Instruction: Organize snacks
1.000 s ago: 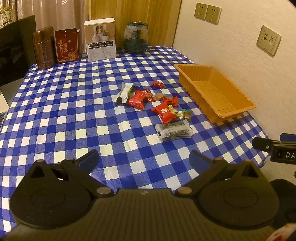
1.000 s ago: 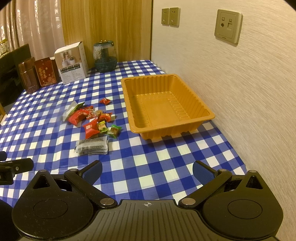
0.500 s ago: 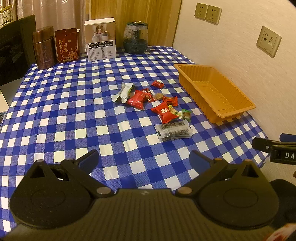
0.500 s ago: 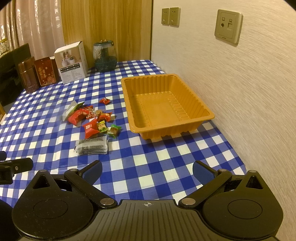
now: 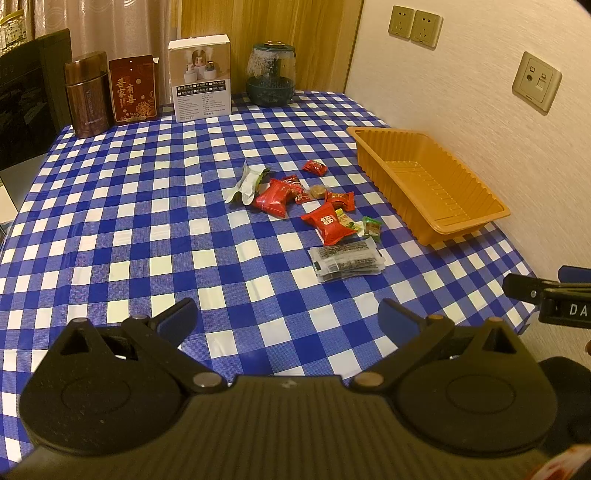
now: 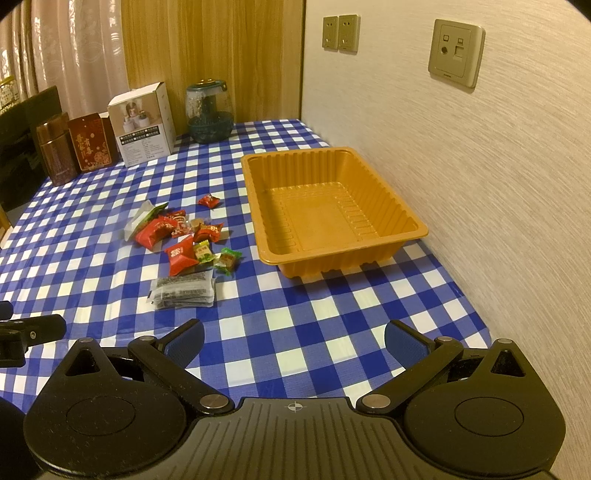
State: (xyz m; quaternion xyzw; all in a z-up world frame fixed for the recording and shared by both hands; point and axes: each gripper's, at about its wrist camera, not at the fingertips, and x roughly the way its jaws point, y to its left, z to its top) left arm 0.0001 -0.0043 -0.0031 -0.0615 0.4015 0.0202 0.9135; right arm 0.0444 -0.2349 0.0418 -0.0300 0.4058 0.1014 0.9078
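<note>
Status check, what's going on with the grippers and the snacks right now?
Left gripper open, right gripper open, both empty. Snack pile on the tablecloth; orange tray empty beside it. Nothing blocking.

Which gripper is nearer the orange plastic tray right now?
Right. The right gripper hangs open over the near table edge, the orange plastic tray just ahead of it. The left gripper, also open, sits further left, the snack pile between it and the tray.

A home dining corner, probably: a counter (image 5: 129,221) under blue checked cloth, curtains (image 6: 74,55), wall sockets (image 6: 340,32), wood panelling, and a red gift tin (image 5: 133,94).
</note>
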